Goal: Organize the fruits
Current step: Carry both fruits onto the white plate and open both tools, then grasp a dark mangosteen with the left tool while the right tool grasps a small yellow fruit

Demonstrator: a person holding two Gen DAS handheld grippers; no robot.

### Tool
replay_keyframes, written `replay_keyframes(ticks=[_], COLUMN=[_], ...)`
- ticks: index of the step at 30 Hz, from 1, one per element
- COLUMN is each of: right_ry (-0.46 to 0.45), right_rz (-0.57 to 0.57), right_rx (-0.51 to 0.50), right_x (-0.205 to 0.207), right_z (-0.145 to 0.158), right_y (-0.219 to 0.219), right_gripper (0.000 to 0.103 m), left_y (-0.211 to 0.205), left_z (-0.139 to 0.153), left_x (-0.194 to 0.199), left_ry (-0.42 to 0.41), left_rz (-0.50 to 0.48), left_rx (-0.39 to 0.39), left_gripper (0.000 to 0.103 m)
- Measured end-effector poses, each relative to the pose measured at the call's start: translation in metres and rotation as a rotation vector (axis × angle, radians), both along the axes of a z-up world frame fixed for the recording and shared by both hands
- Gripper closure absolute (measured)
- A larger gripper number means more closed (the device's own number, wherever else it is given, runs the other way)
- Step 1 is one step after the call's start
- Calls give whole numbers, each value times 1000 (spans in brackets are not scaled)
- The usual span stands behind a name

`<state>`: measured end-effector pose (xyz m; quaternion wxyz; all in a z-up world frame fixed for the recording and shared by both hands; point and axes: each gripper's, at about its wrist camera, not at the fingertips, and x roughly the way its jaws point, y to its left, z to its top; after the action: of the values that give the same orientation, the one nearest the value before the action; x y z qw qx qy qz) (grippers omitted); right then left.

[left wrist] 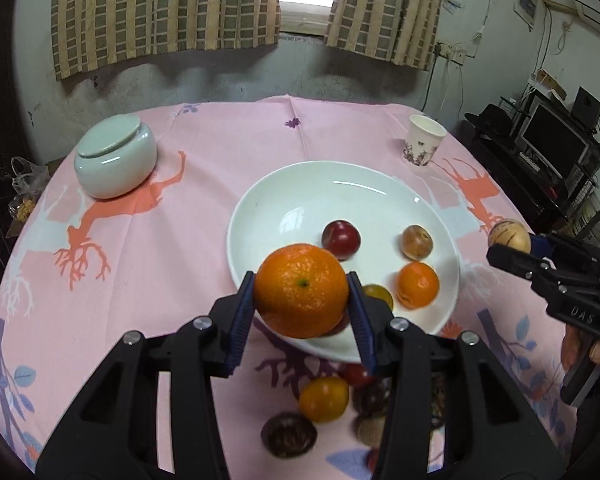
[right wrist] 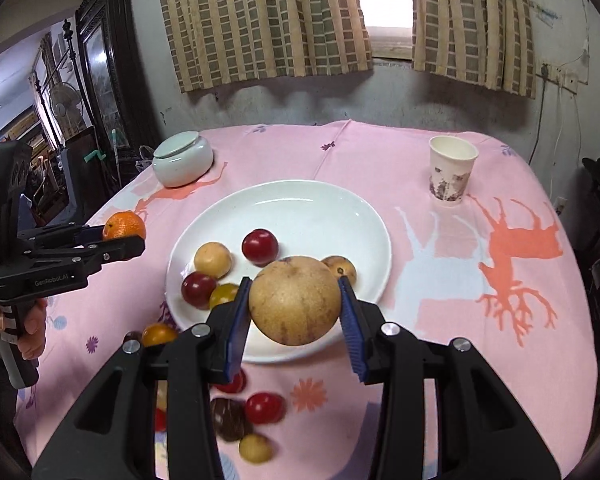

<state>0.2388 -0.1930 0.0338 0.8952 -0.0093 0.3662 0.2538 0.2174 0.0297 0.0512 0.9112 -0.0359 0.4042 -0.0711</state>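
My left gripper (left wrist: pixel 301 292) is shut on an orange (left wrist: pixel 300 290), held above the near rim of the white plate (left wrist: pixel 300 192). My right gripper (right wrist: pixel 295 302) is shut on a tan round fruit (right wrist: pixel 295 300), also over the plate's (right wrist: pixel 320 216) near edge. On the plate lie a red plum (left wrist: pixel 341 238), a brownish fruit (left wrist: pixel 417 241), a small orange (left wrist: pixel 417 284) and a yellow fruit (left wrist: pixel 376 295). Each gripper shows in the other's view: the right one (left wrist: pixel 508 246) at the right, the left one (right wrist: pixel 124 236) at the left.
Several loose fruits lie on the pink cloth near me: an orange-yellow one (left wrist: pixel 324 399), dark brown ones (left wrist: pixel 288 434), red ones (right wrist: pixel 265 408). A pale lidded jar (left wrist: pixel 115 156) stands far left, a paper cup (left wrist: pixel 423 140) far right. A hand (right wrist: pixel 32 332) grips the left handle.
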Motion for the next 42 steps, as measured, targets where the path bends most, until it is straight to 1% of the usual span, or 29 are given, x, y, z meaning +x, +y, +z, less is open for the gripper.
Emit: replay_keyframes(ticks=[8,12,15,17,19,20,21,25,29,31,33,35,38,42], right_ry=[50,76,92,101,94,90,92,82,86,89,107,113,104,96], right_rz=[7,7,0,-2,-25,-36,-37,-42,-45,-49,-53,-56,-58,-56], right_rx=[-3,-14,-12,-10,4,16,29,36,38,45,54,57,59,73], right_x=[35,45,49,51,49,48,45,31,11,2,-9,-22,-40,-61], right_z=[-29,-42,-49,-51,-48,-46,-44,-37,-30,-28,-27,-26,-22,-21], right_y=[22,32,35,38,36,34,32,21,7,0,-7,-13,-19,-25], right_gripper=[61,61,60,55,38,38,38,38,38,38,38,38,38,38], left_y=[-8,-9,-12,-13,-14,-15,-16,-16,-12,-11,-11,-12,-11,-9], left_z=[-35,-44,-48,-49,-47,-45,-43,-33,-22,-16,-9,-4,1,1], left_x=[37,46,48,49,47,45,42,28,10,-1,-12,-25,-44,-68], left_ry=[69,90,98,104,94,92,89,62,50,41,29,22,8,1], left_rz=[4,14,11,17,25,26,26,11,15,13,13,10,3,-8], left_rx=[19,2,6,17,21,29,34,57,47,47,53,62,63,75], left_gripper=[58,58,57,57,47,41,39,38,38,37,33,32,32,32])
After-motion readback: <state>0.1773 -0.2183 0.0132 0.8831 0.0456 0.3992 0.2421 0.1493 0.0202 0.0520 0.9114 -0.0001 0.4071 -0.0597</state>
